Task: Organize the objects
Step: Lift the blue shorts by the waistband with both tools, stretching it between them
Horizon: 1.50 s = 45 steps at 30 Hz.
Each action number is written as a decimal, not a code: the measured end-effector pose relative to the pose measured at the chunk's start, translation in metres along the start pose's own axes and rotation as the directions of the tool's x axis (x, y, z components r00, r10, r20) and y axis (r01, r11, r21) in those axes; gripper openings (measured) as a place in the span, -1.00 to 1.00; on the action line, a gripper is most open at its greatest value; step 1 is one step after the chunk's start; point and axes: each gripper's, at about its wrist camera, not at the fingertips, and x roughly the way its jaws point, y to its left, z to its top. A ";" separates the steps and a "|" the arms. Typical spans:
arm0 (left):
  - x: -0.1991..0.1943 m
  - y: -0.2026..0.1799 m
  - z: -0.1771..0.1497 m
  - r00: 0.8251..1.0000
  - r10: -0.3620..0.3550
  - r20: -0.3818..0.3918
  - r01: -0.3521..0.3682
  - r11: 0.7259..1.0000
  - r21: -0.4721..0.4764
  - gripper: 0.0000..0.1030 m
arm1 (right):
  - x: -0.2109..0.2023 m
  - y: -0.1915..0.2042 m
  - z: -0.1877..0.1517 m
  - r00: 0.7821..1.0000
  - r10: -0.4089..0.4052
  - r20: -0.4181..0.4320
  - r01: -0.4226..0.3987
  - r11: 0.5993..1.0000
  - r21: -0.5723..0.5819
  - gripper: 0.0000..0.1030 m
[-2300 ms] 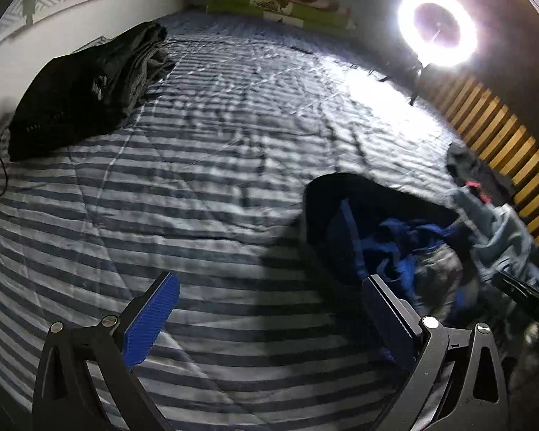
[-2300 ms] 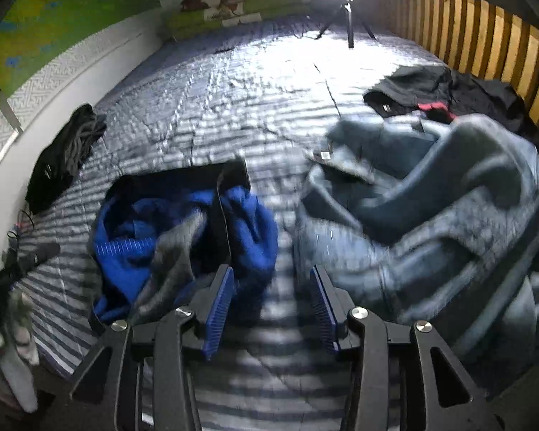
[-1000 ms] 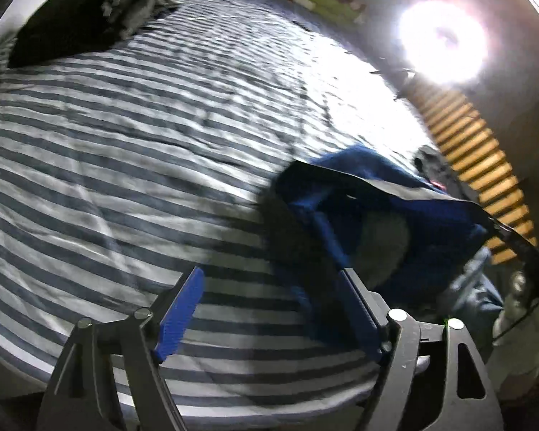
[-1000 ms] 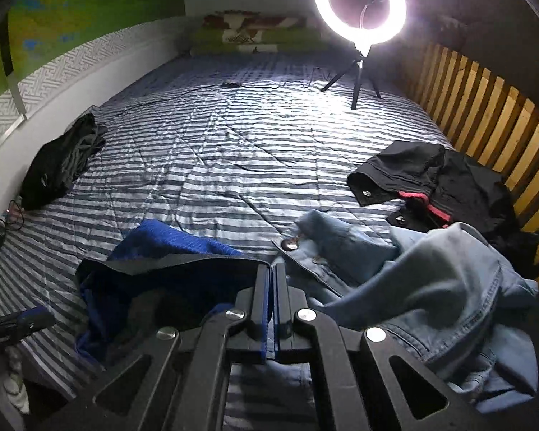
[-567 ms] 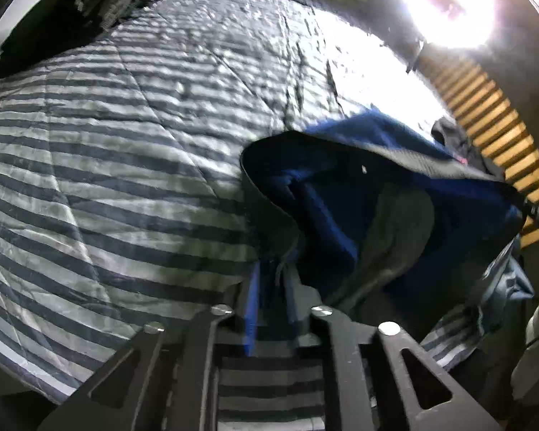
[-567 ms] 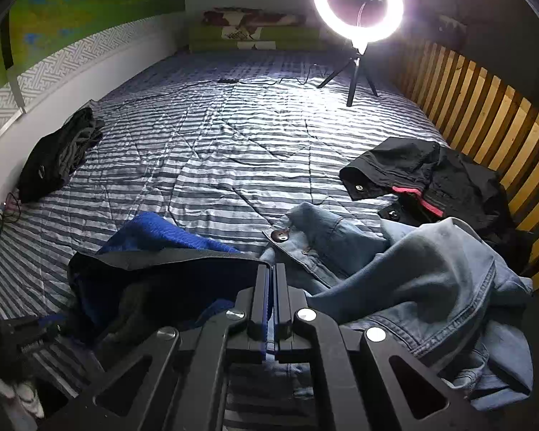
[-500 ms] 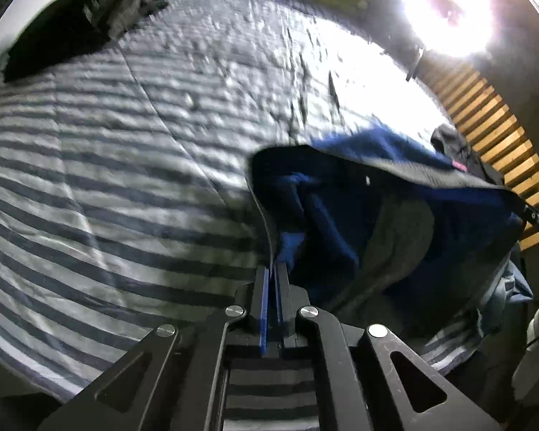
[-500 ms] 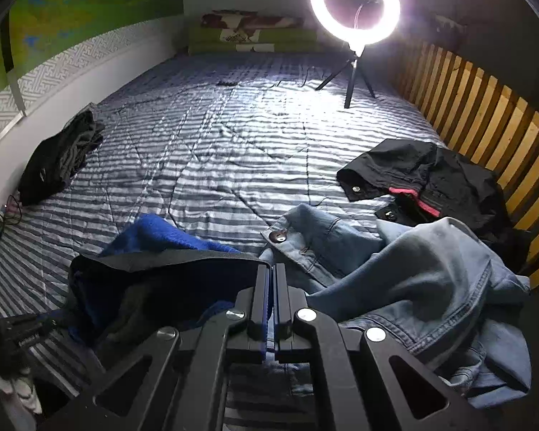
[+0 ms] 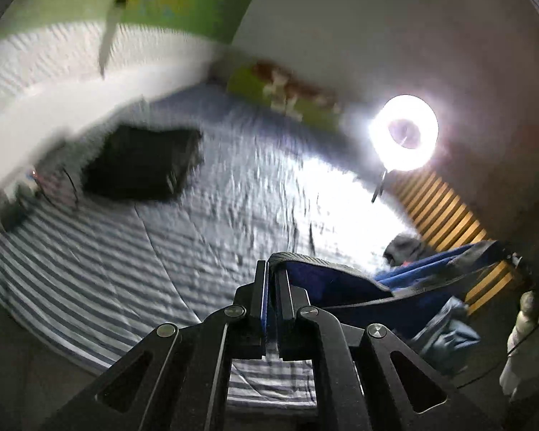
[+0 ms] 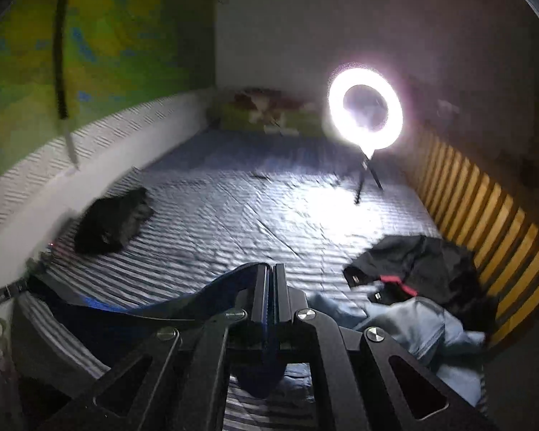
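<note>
Both grippers clamp one blue garment [image 9: 341, 283] by its dark edge and hold it stretched in the air over the near edge of the bed [image 9: 125, 251]. The left gripper [image 9: 271, 269] has its jaws closed on one end of that edge, and the right gripper [image 10: 271, 273] has its jaws closed on the other, with the cloth sagging between them.

Each grip looks like a thin pinch of hem only, so a sharp pull apart could slide the fabric out of one jaw and drop that side. The hanging body may also drag the jeans [image 10: 413, 323] lying at the near right corner, beside a black garment [image 10: 420, 262]. Another dark pile [image 10: 111, 222] sits at the left edge, well clear. A ring light [image 10: 365, 114] stands at the far end.
</note>
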 end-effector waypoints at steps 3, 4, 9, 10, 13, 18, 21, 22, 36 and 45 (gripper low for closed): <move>-0.039 0.004 0.013 0.998 -0.004 0.067 0.003 1.000 0.012 -0.95 | -0.020 0.011 0.007 0.998 0.057 0.031 -0.056 0.998 -0.029 -0.97; -0.046 0.006 0.018 0.997 -0.002 0.072 0.001 1.000 0.016 -0.95 | -0.022 0.014 0.007 0.997 0.072 0.034 -0.071 0.997 -0.036 -0.97; -0.009 0.026 0.017 0.998 0.065 -0.019 -0.064 0.998 0.016 -0.95 | 0.021 0.023 -0.006 0.993 0.103 -0.057 -0.105 0.994 -0.032 -0.97; 0.017 0.035 0.009 0.993 0.088 -0.076 -0.088 0.996 0.009 -0.95 | 0.046 0.023 -0.017 0.990 0.093 -0.105 -0.096 0.995 -0.021 -0.97; 0.085 0.055 -0.029 0.956 0.172 -0.237 -0.163 0.985 0.059 -0.95 | 0.110 0.022 -0.057 0.962 0.078 -0.260 -0.078 0.997 0.008 -0.97; 0.174 0.079 -0.098 0.840 0.272 -0.470 -0.221 0.962 0.162 -0.91 | 0.181 0.017 -0.132 0.900 0.040 -0.434 -0.037 0.999 0.016 -0.97; 0.176 0.077 -0.109 0.828 0.300 -0.474 -0.228 0.952 0.204 -0.52 | 0.195 0.011 -0.162 0.871 0.053 -0.489 -0.037 0.998 0.042 -0.97; 0.172 0.075 -0.107 0.833 0.306 -0.461 -0.231 0.949 0.212 -0.25 | 0.197 0.009 -0.169 0.865 0.056 -0.498 -0.039 0.998 0.046 -0.97; 0.224 -0.009 -0.085 0.830 0.280 -0.482 -0.040 0.892 0.450 0.04 | 0.168 0.003 -0.162 0.877 0.155 -0.456 -0.091 0.983 0.160 -0.30; 0.254 -0.014 -0.096 0.805 0.223 -0.550 0.028 0.911 0.410 -0.07 | 0.169 0.012 -0.173 0.805 0.330 -0.494 -0.153 0.919 0.363 -0.29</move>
